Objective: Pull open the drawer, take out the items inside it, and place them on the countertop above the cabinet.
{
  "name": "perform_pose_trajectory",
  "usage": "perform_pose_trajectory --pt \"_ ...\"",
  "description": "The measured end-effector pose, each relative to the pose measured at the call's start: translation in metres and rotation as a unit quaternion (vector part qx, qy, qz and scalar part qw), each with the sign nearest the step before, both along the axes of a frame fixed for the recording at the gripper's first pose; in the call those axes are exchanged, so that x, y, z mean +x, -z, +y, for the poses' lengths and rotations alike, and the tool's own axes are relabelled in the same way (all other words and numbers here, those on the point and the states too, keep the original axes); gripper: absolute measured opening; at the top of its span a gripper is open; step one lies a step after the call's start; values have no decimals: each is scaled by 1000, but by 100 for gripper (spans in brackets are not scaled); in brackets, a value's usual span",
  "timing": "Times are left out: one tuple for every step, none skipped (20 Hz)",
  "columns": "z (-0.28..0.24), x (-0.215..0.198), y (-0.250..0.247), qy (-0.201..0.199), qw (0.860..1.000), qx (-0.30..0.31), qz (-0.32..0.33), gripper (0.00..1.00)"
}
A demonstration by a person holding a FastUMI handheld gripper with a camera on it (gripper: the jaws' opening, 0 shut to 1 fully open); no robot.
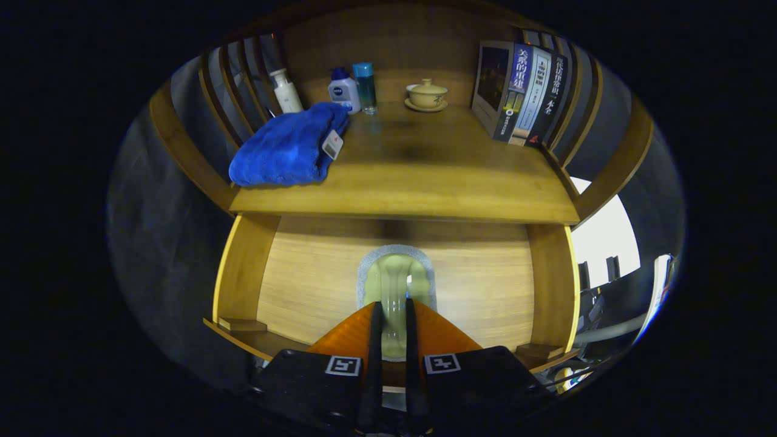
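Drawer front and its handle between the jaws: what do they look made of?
Drawer front: looks like light wood or bamboo veneer, matte, with fine horizontal grain. Handle: pale greenish, smooth and glossy, possibly ceramic or plastic; it shows highlights. The gripper has its jaws closed on the handle.

Wood countertop (419,182) well beyond and above the fingertips. On it: blue towel (288,149) at the near left edge; behind it, along the back, a white bottle (286,91), a white-and-blue bottle (343,90) and a blue bottle (365,88); a lidded cup on a saucer (427,95) back centre; upright books (519,91) to the right.
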State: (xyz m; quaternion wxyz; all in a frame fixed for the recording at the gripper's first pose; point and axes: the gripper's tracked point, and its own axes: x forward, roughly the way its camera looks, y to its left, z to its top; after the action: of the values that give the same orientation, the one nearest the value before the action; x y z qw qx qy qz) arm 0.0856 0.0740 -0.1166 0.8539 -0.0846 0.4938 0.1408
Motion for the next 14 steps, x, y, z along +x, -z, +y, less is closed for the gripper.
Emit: perform_pose_trajectory --pt "-2 3 -9 2 1000 -2 -5 25" --pt "-3 7 -18 4 1000 -1 -10 25" --pt "-4 11 -28 5 1000 3 -14 25" --pt "-5 19 -38 9 1000 8 -22 25" --pt "-5 26 -47 12 999 11 -29 24" --pt "-6 35 -55 16 999 12 -35 25" --pt "-7 41 -60 20 999 13 -39 25" --pt "-7 49 -66 24 999 15 -42 25" --pt "-8 56 -70 27 999 16 -45 24" --pt "-8 65 -74 30 998 16 -48 25" --pt "-8 73 -76 33 998 14 -49 24" --pt "-7 81 -77 36 998 13 -50 24" --pt "-5 89 -77 38 998 11 -49 24" --pt "-2 100 -76 39 998 10 -50 25"
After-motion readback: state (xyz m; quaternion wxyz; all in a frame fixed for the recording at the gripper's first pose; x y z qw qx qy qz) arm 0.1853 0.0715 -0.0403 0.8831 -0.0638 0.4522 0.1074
